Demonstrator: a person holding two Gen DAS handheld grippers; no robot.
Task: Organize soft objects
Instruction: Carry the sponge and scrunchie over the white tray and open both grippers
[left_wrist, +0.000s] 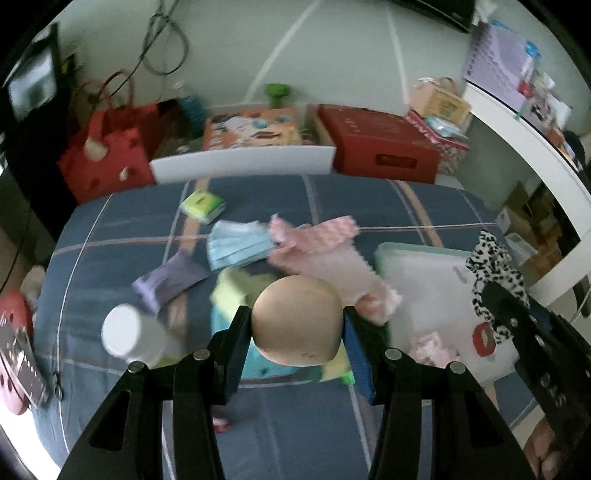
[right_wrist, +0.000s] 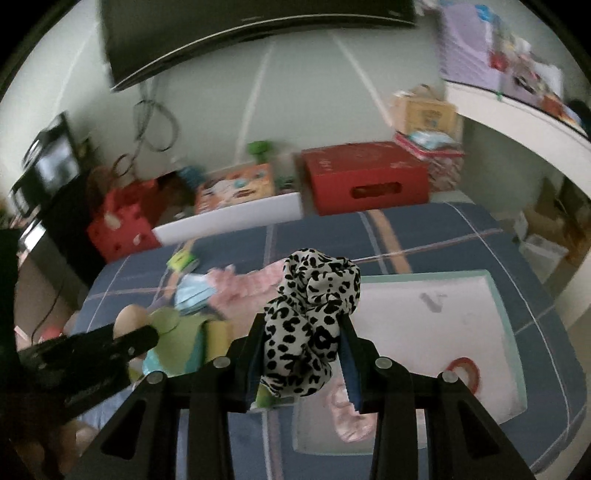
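- Left tongs (left_wrist: 297, 325): clamped on the tan round head of a soft doll (left_wrist: 297, 321), held above the bed (left_wrist: 110, 229); the doll's green and blue body hangs beneath the jaws.
- Right tongs (right_wrist: 304, 354): clamped on a leopard-print fabric piece (right_wrist: 314, 306), bunched above the jaws.
- White tray (right_wrist: 424, 332): below and right of the right tongs, holding a pink cloth (right_wrist: 347, 417).
- Ahead of the left tongs on the bed: blue face mask (left_wrist: 236, 245), pink frilly garment (left_wrist: 325, 251).

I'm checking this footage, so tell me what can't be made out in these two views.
- Doll body, left wrist view: hidden behind its head and the left gripper.
- Pink item in the white tray, right wrist view: partly hidden by the right gripper and leopard-print cloth.
- Shelf items, right wrist view: blurred.
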